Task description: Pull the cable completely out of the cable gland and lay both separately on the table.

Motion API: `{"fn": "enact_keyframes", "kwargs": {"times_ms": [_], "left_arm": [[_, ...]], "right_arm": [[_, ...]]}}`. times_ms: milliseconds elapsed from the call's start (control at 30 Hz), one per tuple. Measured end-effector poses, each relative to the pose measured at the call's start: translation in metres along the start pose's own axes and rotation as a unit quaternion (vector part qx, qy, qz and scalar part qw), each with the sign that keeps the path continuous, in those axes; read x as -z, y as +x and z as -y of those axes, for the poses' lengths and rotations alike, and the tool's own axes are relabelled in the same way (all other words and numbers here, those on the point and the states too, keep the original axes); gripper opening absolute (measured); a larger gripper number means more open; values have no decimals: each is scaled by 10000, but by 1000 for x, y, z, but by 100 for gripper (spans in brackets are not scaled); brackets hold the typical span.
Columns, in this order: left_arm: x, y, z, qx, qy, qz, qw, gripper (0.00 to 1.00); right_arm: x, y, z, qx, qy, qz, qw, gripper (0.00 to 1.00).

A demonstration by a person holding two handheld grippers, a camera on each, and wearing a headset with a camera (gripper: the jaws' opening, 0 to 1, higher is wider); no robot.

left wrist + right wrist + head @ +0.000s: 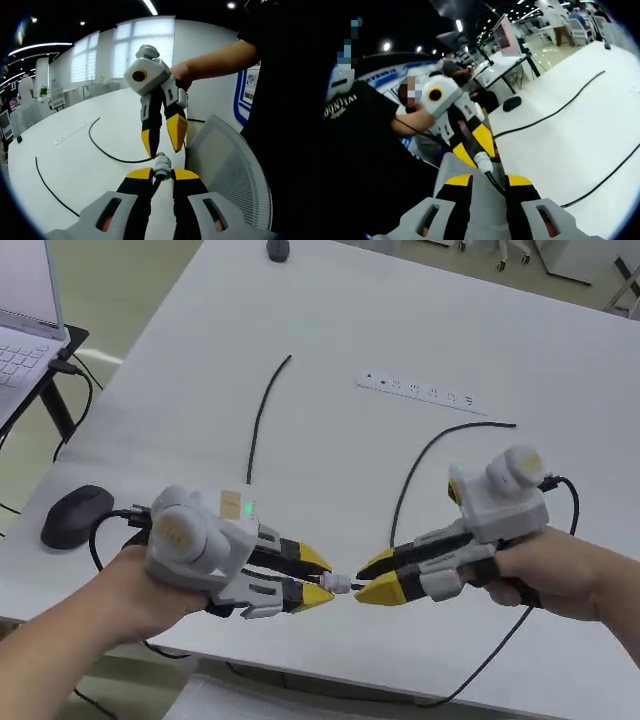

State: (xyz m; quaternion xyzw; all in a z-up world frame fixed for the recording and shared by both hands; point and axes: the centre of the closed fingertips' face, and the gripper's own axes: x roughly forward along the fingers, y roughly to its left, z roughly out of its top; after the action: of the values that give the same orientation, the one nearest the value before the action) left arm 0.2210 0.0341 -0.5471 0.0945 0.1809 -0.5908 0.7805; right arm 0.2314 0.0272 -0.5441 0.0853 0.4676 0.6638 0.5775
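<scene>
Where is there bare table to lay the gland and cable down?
Bare: between straight cable and curved cable, below the white strip; also right of that strip. Crowded: the near edge, by the left gripper, right gripper and black mouse.

The worktop is smooth, matt white. The cable gland is pale grey plastic with a slight sheen; its cable has a matt black rubbery sheath. Left tongs and right tongs are matt plastic. At 9 o'clock, a mouse in satin black plastic
</scene>
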Motion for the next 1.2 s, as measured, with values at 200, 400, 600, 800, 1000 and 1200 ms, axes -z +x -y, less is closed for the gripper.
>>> {"fn": "enact_keyframes", "kwargs": {"times_ms": [200,400,600,800,1000,1200], "left_arm": [[-6,-2,1,46,251,50,9997,15],[-11,-4,1,36,433,33,9991,15],[-10,-5,0,32,554,-18,9985,15],[-14,-2,3,94,623,14,9980,15],[-8,3,4,143,524,-76,9985,15],[-4,1,0,36,436,-153,9989,15]], "right_arm": [[-8,7,-3,-542,853,176,9947,24],[-1,7,-14,-1188,1505,72,9814,18],[0,9,-24,-1502,1683,14,9742,18],[2,17,-25,-1503,1627,-165,9750,12],[6,17,-24,-1275,774,-349,9882,8],[3,20,-18,-435,-748,-506,9950,7]]}}
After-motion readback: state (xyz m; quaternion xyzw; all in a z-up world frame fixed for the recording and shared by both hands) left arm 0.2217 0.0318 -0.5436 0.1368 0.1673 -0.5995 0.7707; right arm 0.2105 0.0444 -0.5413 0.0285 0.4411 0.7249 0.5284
